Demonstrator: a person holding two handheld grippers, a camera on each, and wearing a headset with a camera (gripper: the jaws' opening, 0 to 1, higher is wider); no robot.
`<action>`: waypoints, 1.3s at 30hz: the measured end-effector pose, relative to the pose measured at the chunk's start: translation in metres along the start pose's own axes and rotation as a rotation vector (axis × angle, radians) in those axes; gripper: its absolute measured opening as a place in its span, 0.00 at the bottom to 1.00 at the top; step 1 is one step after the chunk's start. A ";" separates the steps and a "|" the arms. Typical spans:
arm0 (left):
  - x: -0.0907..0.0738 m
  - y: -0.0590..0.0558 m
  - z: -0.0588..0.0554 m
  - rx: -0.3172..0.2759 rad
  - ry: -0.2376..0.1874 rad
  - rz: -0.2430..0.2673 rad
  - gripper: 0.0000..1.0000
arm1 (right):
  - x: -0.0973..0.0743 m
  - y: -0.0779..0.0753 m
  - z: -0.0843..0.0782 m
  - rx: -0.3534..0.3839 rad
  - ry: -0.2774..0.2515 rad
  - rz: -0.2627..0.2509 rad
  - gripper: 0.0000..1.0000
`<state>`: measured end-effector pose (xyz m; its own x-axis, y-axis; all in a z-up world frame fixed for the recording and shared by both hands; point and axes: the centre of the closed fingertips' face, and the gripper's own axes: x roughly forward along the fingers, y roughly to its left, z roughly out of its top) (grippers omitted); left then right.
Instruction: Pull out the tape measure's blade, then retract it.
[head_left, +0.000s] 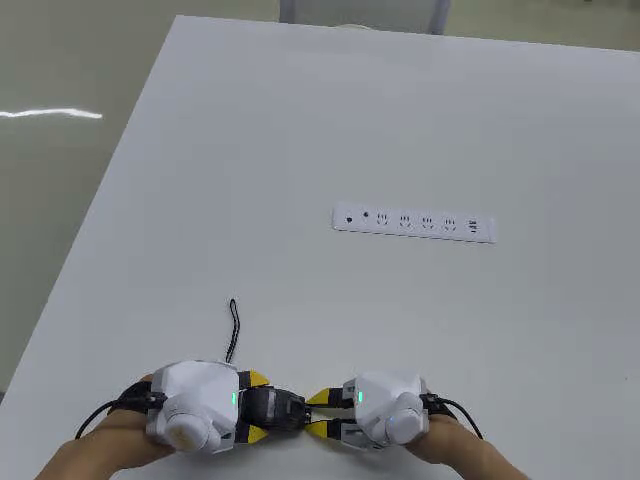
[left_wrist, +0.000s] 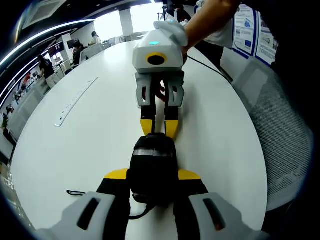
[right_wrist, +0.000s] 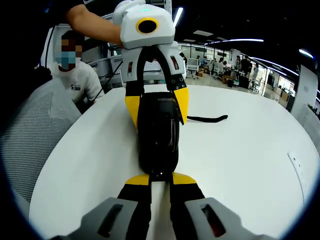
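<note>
The black tape measure (head_left: 272, 408) lies low over the white table's near edge, clamped across its body by my left gripper (head_left: 250, 407). From the left gripper view, the case (left_wrist: 152, 165) sits between that gripper's yellow pads (left_wrist: 117, 175). My right gripper (head_left: 320, 412) faces it from the right, tips at the case's mouth. Seen from the right gripper view, the case (right_wrist: 157, 135) stands just beyond the right gripper (right_wrist: 160, 180), whose jaws are drawn in on a pale strip, the blade's end (right_wrist: 160, 192). Hardly any blade is out. The black wrist strap (head_left: 232, 330) trails away on the table.
A white power strip (head_left: 413, 222) lies in the middle of the white table (head_left: 300, 150). In the right gripper view a seated person (right_wrist: 75, 75) and a mesh chair (right_wrist: 35, 135) are close beside the table. The table's left edge runs near my left hand.
</note>
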<state>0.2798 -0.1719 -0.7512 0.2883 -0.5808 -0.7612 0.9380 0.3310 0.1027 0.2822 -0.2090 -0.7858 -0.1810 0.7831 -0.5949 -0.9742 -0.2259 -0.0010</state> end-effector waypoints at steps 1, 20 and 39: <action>0.000 0.000 0.000 -0.003 0.000 0.000 0.28 | 0.000 0.001 0.000 0.004 0.003 0.007 0.11; -0.002 0.000 -0.002 -0.011 -0.006 0.001 0.28 | -0.001 0.000 0.002 -0.019 0.002 0.015 0.09; -0.002 0.000 -0.001 -0.017 -0.007 0.000 0.28 | -0.005 0.001 0.001 0.000 0.003 0.025 0.08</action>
<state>0.2788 -0.1698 -0.7508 0.2897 -0.5860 -0.7567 0.9347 0.3433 0.0921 0.2823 -0.2121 -0.7818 -0.2049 0.7758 -0.5968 -0.9694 -0.2451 0.0141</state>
